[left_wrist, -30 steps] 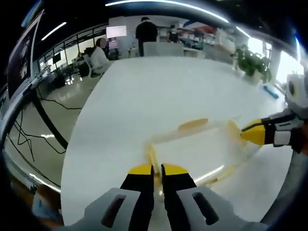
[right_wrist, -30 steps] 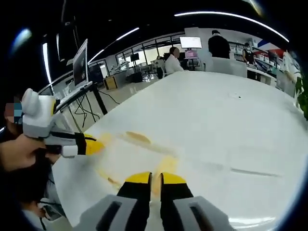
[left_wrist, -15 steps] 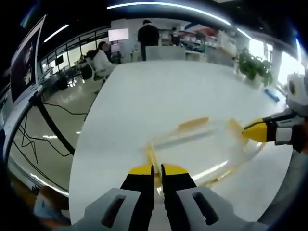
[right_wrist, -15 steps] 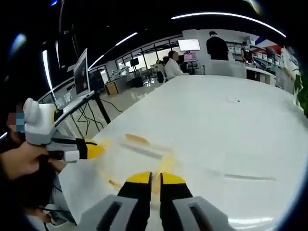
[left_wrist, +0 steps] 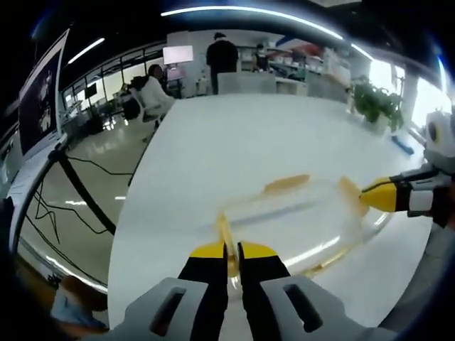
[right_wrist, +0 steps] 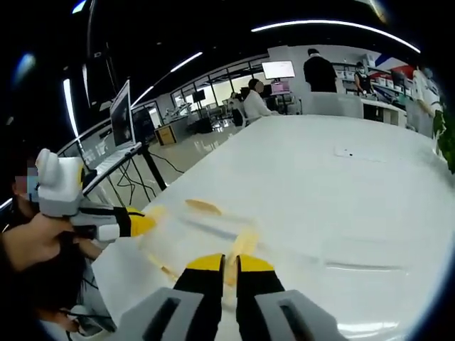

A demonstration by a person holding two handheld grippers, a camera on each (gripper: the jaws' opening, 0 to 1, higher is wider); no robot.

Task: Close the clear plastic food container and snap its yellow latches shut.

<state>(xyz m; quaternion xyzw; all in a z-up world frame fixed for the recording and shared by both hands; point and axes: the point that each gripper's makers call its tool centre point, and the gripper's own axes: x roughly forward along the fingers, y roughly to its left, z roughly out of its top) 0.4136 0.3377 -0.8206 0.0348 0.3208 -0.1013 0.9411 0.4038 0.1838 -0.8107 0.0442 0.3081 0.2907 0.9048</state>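
Note:
The clear plastic container (left_wrist: 298,220) lies lengthwise on the white table (left_wrist: 234,135), with yellow latches on its sides. My left gripper (left_wrist: 232,250) is shut at its near end, where a yellow latch (left_wrist: 223,231) rises just past the jaws. From the right, my right gripper (left_wrist: 371,197) touches the yellow latch (left_wrist: 348,192) at the far end. In the right gripper view the right gripper (right_wrist: 229,261) is shut on a yellow latch (right_wrist: 246,241) of the container (right_wrist: 206,231). The left gripper (right_wrist: 142,222) reaches in from the left, held by a hand (right_wrist: 32,241).
The long white table (right_wrist: 355,185) runs far ahead, its left edge close to the container. A monitor on a stand (left_wrist: 39,99) and floor cables lie left of it. A potted plant (left_wrist: 371,103) and a small blue thing (left_wrist: 400,144) sit at the right. People (left_wrist: 222,53) are at the far end.
Both views have shifted slightly with the hands. The container stays between the two grippers, and both holds look the same.

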